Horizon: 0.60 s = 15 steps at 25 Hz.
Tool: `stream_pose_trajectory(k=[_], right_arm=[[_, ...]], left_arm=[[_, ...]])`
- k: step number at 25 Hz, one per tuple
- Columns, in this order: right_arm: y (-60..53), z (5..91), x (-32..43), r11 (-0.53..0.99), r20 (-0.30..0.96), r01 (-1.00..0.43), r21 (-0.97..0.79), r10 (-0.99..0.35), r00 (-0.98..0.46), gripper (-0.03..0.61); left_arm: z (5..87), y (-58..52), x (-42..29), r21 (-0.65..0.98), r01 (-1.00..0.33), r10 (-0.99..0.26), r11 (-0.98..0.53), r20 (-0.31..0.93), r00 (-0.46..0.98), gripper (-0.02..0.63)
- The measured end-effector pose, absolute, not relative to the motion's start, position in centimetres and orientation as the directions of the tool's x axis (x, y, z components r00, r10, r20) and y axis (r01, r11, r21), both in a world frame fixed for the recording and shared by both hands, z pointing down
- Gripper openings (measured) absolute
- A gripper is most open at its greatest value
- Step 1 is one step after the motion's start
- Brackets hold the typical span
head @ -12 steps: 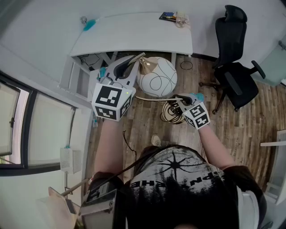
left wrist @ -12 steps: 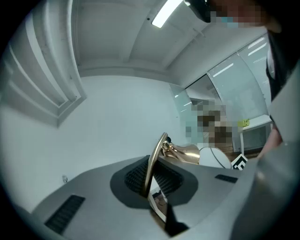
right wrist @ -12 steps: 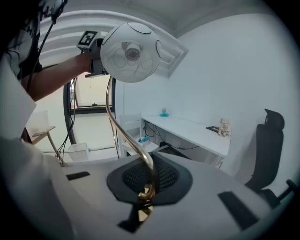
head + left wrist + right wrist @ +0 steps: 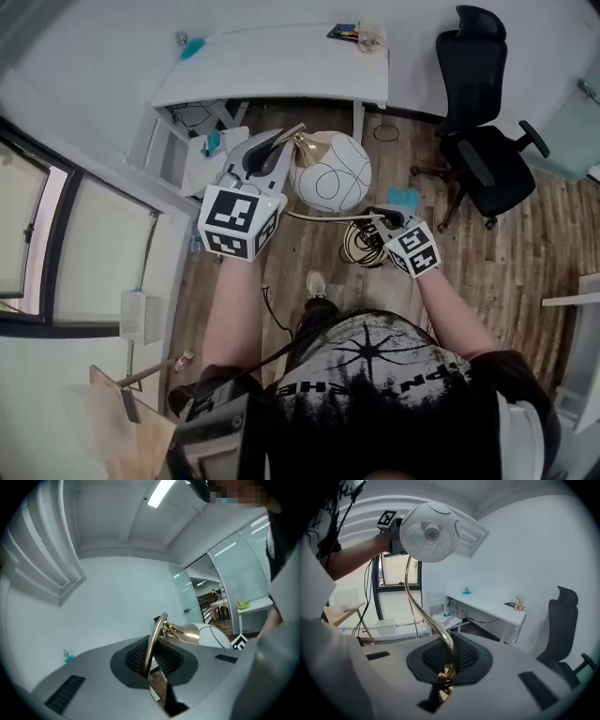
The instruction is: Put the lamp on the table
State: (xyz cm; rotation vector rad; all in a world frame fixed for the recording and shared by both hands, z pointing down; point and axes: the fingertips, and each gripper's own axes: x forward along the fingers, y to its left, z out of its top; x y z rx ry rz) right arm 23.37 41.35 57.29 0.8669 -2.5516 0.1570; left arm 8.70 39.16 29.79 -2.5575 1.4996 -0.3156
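The lamp has a white globe shade (image 4: 330,172) with thin black lines and a curved gold stem (image 4: 419,606). My left gripper (image 4: 281,139) is shut on the stem (image 4: 152,644) just behind the shade (image 4: 213,637). My right gripper (image 4: 380,217) is shut on the stem's lower end, near the coiled gold base (image 4: 361,244). In the right gripper view the shade (image 4: 430,532) hangs high above the jaws (image 4: 447,667), held off the floor. The white table (image 4: 272,66) stands ahead, beyond the lamp.
A black office chair (image 4: 483,141) stands to the right on the wood floor. On the table lie a blue thing (image 4: 192,47) and a dark item with a small figure (image 4: 356,36). A white unit (image 4: 202,155) sits under its left end. A window runs along the left wall.
Both grips hold unchanged. The table sits slightly higher in the head view, while lamp and grippers stay nearly where they were.
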Motion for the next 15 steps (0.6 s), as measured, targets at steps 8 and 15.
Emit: stream_pose_trajectory(k=[8, 15], right_arm=[[43.1, 57.2, 25.4, 0.801, 0.435, -0.598, 0.037, -0.551, -0.712, 0.018], [41.7, 57.5, 24.4, 0.801, 0.429, -0.597, 0.032, -0.551, -0.716, 0.018]], left_arm=[[29.7, 41.1, 10.7, -0.243, -0.846, -0.88, -0.474, 0.1, 0.464, 0.025], [29.9, 39.9, 9.9, -0.245, -0.849, -0.883, -0.469, 0.108, 0.457, 0.025]])
